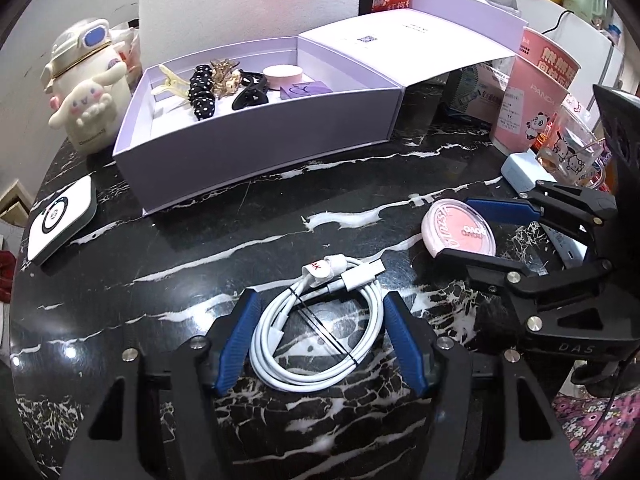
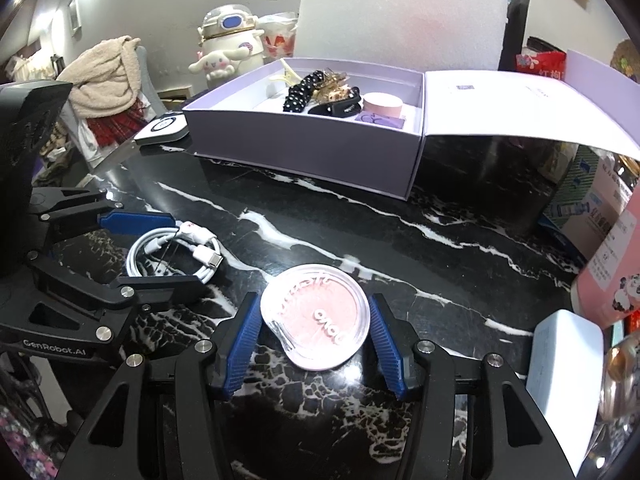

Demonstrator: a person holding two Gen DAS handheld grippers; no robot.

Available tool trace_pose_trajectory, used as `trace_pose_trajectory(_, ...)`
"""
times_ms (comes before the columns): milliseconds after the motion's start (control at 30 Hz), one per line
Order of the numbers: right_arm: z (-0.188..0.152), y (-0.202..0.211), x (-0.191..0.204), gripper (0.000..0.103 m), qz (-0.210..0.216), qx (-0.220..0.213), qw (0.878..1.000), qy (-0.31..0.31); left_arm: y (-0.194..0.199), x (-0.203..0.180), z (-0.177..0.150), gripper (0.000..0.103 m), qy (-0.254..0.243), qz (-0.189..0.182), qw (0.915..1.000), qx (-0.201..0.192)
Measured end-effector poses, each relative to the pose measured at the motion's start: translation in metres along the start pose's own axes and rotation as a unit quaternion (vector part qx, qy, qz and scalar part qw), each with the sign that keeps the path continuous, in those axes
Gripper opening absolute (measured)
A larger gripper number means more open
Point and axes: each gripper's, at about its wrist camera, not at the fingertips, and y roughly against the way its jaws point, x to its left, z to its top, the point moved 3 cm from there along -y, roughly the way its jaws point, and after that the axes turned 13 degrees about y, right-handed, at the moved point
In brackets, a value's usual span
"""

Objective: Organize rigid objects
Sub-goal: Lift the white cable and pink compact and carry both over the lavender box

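Observation:
A coiled white charging cable (image 1: 262,340) lies on the black marble table (image 1: 200,248), and my left gripper (image 1: 320,300) is shut on it, its blue pads against both sides of the coil. A round pink makeup compact (image 2: 316,320) sits between the blue pads of my right gripper (image 2: 313,300), which is shut on it. In the left wrist view the compact (image 1: 464,228) and right gripper (image 1: 456,228) are at the right. The right wrist view has the cable (image 2: 136,252) and left gripper (image 2: 184,248) at the left. Behind stands an open lilac box (image 1: 256,160) holding hair clips, a black dotted scrunchie (image 1: 202,92) and a pink tin (image 1: 282,74).
The box lid (image 1: 400,40) folds out to the right. A white character bottle (image 1: 90,92) and a flat white square device (image 1: 60,220) are at the left. At the right are a pink paper cup (image 1: 532,92), a glass mug (image 1: 572,152) and a white charger block (image 1: 520,172).

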Motion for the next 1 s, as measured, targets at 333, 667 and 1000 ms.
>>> trace_pose_trajectory(333, 0.003, 0.021, 0.013, 0.054, -0.004, -0.02, 1.0, 0.019, 0.02, -0.003, -0.004, 0.062, 0.0, 0.003, 0.9997, -0.023)
trace_pose_trajectory(667, 0.0, 0.027, 0.018, 0.054, 0.0, -0.02, 1.0, 0.016, 0.031, -0.003, -0.004, 0.062, 0.004, 0.0, 0.9993, -0.036)
trace_pose_trajectory(1000, 0.017, 0.038, 0.011, 0.054, 0.001, -0.034, 0.999, 0.029, 0.052, -0.007, 0.018, 0.062, -0.002, 0.002, 0.9972, -0.074)
